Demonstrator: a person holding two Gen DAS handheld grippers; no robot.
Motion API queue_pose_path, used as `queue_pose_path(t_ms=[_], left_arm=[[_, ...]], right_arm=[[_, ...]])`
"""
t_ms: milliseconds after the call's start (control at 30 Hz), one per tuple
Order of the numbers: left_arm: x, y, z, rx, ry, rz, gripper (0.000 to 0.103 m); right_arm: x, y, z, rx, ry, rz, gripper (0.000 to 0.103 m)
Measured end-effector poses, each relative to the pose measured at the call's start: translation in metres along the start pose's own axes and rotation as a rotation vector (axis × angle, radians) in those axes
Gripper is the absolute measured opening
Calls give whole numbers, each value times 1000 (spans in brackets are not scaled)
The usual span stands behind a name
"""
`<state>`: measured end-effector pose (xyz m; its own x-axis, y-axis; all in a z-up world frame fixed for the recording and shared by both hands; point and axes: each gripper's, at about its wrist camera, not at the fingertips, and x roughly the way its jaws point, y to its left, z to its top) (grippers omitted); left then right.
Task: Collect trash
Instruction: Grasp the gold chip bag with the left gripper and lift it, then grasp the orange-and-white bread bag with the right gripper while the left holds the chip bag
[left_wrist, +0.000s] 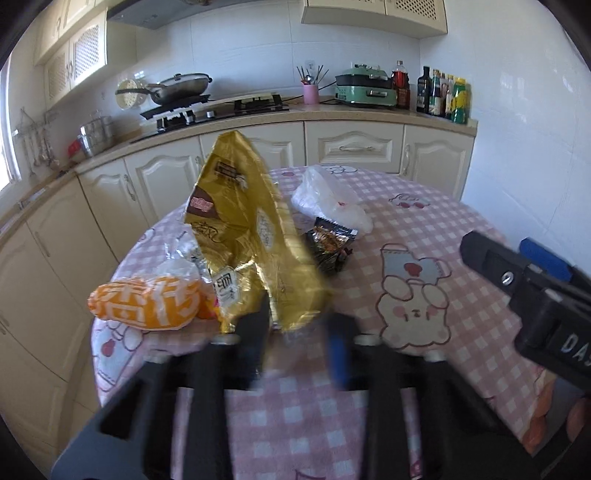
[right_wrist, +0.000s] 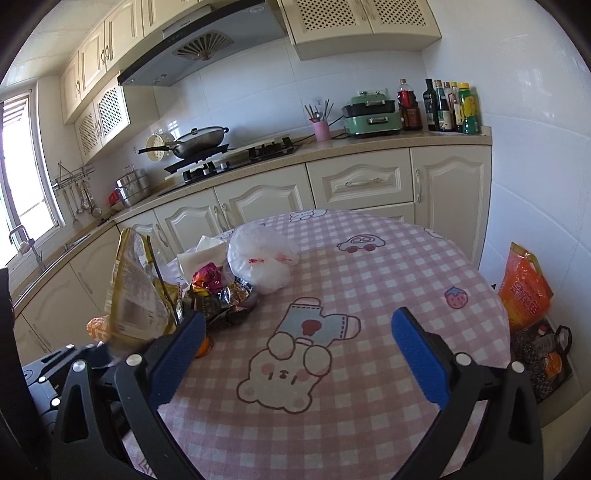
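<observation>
A tall gold snack bag (left_wrist: 247, 229) stands upright over the near left of the pink checked table (left_wrist: 424, 221). My left gripper (left_wrist: 297, 325) is shut on its bottom edge, and its fingers are blurred. An orange packet (left_wrist: 144, 302) lies to the left of the bag. Behind the bag lie a dark crumpled wrapper (left_wrist: 328, 240) and a white plastic bag (left_wrist: 328, 199). My right gripper (right_wrist: 299, 354) hangs open over the bear print on the cloth with nothing between its blue pads (right_wrist: 421, 358). The gold bag (right_wrist: 136, 288) is to its left, and the white plastic bag (right_wrist: 258, 258) is ahead.
Cream kitchen cabinets (right_wrist: 354, 181) and a worktop with a stove, a wok and bottles curve around behind the table. An orange sack (right_wrist: 524, 291) and a dark bag stand on the floor to the right of the table. White tissue (right_wrist: 203, 254) lies among the wrappers.
</observation>
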<state>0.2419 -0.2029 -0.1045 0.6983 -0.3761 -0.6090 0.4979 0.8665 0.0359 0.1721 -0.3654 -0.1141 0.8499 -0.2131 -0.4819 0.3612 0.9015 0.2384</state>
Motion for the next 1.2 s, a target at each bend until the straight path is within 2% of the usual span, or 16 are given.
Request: queue_pose_path(t_ms=[67, 267, 367, 467, 667, 1033, 1200], left_arm=[[-7, 6, 0, -27, -38, -41, 10], [-47, 32, 1, -113, -185, -129, 9], [-69, 49, -3, -144, -247, -111, 9], [-85, 67, -9, -168, -276, -31, 9], [-95, 113, -27, -252, -249, 106, 9], [-88, 179, -46, -352, -180, 229, 9], [-70, 207, -56, -394, -134, 234, 9]], right_arm=[[1, 3, 0, 0, -2, 16, 99], [3, 26, 1, -29, 6, 68, 99], [5, 45, -2, -55, 33, 115, 99], [10, 69, -6, -84, 67, 170, 99], [28, 125, -19, -172, 141, 241, 99], [77, 243, -33, -384, 250, 325, 98], [104, 283, -40, -523, 268, 255, 98]])
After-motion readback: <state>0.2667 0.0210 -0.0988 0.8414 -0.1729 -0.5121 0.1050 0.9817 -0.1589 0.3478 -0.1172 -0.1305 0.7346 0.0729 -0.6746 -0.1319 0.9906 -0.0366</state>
